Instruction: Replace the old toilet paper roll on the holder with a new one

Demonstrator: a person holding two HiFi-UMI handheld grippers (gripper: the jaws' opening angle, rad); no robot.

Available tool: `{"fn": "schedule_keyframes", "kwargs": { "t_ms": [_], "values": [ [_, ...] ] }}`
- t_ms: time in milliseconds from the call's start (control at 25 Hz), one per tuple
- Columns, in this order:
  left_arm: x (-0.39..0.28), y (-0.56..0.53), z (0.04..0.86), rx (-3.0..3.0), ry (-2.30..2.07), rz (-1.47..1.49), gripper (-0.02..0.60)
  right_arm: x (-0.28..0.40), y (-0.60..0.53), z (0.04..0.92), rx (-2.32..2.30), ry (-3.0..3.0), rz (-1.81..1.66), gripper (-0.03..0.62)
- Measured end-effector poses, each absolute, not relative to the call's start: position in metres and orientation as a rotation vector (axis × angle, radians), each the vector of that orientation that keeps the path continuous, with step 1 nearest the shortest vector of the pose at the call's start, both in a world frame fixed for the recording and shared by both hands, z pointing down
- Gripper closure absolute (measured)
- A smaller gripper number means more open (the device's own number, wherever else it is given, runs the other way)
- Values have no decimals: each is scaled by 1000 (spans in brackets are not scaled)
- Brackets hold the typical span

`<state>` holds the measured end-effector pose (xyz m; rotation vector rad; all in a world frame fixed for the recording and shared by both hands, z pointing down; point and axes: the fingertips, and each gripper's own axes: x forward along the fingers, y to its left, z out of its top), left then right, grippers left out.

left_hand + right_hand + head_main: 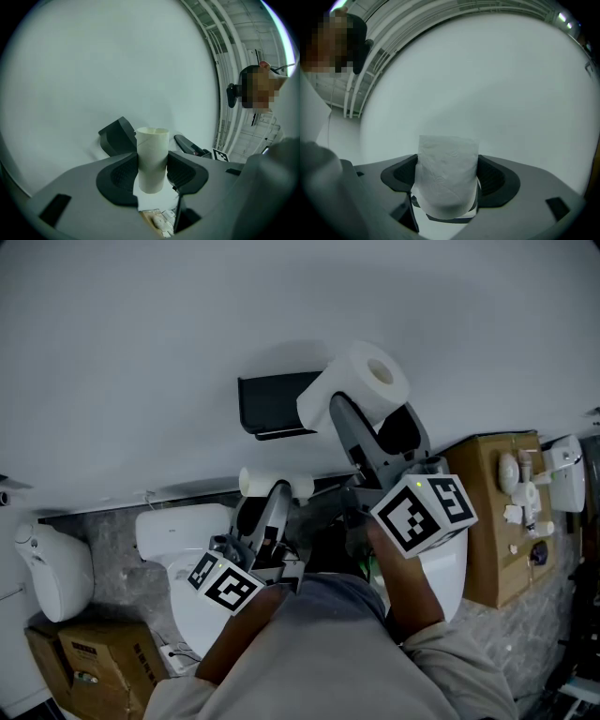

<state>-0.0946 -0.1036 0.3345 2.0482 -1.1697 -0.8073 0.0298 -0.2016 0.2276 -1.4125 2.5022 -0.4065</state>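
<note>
New toilet paper roll (361, 381), white and full, sat at upper centre of the head view, at the right end of the black holder (277, 404) on the wall; the right gripper (447, 176) clamped it, jaws spread wide, pads pressing both sides. Bare cardboard tube (152, 159) lay below the holder, pinched by the left gripper (152, 172), jaws partly apart.

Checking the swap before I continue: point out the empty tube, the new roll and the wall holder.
empty tube (152, 159), left gripper view, middle of its side
new roll (349, 381), head view, outer wrap
wall holder (277, 401), head view, dark front face
</note>
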Motion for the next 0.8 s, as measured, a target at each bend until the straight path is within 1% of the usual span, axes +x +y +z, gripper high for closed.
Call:
{"fn": "schedule_keyframes", "kwargs": {
  "t_ms": [480,800],
  "values": [
    [-54,-111,334,2100,-1058,-736,390,94,-200,232,-1318,2243,-650,195],
    [-40,-111,336,2112,-1012,-696,390,127,-198,256,-1306,2085,-796,197]
  ]
}}
